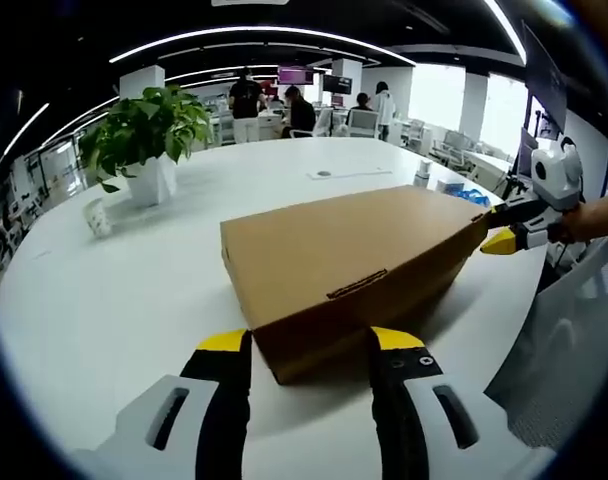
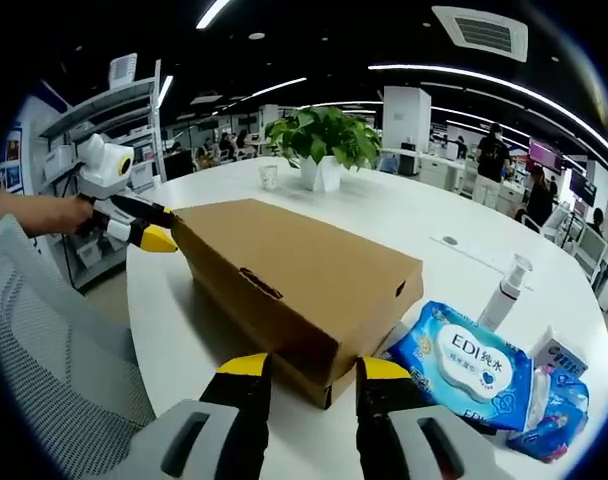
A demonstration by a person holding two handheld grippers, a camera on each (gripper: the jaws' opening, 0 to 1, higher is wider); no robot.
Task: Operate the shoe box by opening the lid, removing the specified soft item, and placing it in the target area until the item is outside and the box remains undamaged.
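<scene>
A shut brown cardboard shoe box [image 1: 344,265] lies on the white round table [image 1: 134,300]. My left gripper [image 1: 310,345] is open, its yellow-tipped jaws standing either side of the box's near corner. The right gripper [image 1: 504,238] comes in from the right and meets the box's far corner. In the right gripper view the same box [image 2: 294,275] runs away from me, and my right gripper [image 2: 314,368] is open with a box corner between its jaws. The left gripper [image 2: 149,235], held by a hand, sits at the box's far left end. The lid is down and the contents are hidden.
A potted plant [image 1: 149,135] and a small paper cup [image 1: 97,217] stand on the table's far left. A blue wet-wipes pack [image 2: 464,365], a spray bottle [image 2: 504,290] and a small carton [image 2: 556,352] lie beside the box. A grey mesh chair back [image 2: 54,350] is close by. People work at desks behind.
</scene>
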